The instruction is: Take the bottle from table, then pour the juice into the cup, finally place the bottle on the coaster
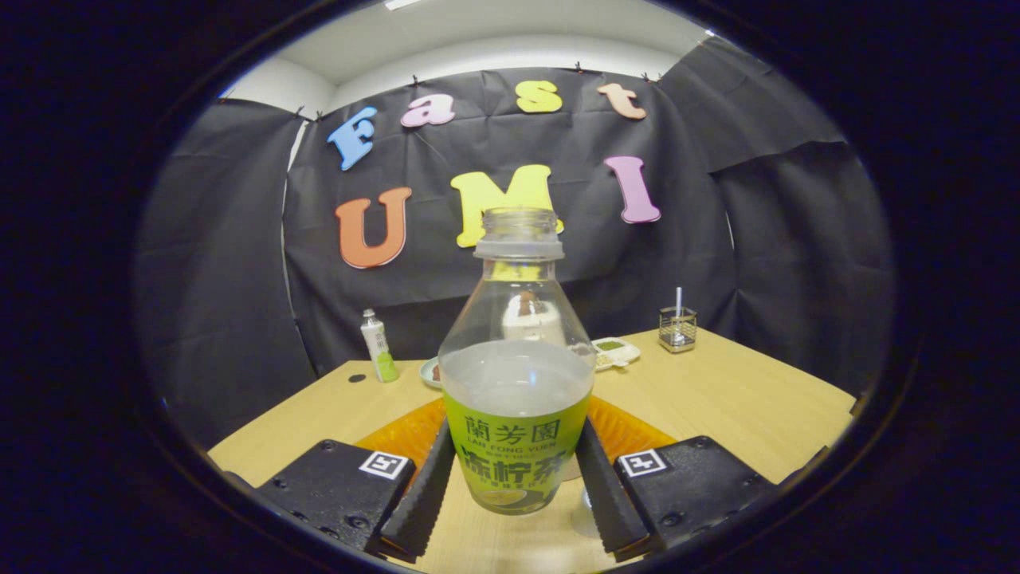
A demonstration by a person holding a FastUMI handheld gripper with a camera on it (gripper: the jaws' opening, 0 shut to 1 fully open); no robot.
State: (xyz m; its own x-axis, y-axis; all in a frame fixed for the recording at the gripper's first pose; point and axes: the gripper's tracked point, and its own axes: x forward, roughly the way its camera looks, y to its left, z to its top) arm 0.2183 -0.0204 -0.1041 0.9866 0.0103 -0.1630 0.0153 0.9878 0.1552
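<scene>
A clear uncapped bottle (516, 383) with a green label stands upright between my fingers, pale liquid filling it to just above the label. My gripper (514, 478) is shut on the bottle, one finger pressing each side of the label. An orange coaster (398, 434) lies on the wooden table (741, 406) just behind the bottle and spreads out to both sides of it. A faint clear rounded shape (584, 522) shows low between the bottle and the right finger; I cannot tell whether it is the cup.
Beyond the coaster sit a small white and green bottle (378, 344), a plate rim (431, 371), a white dish with green contents (615, 351) and a small clear holder with a straw (677, 328). The black cloth wall closes the table's far side.
</scene>
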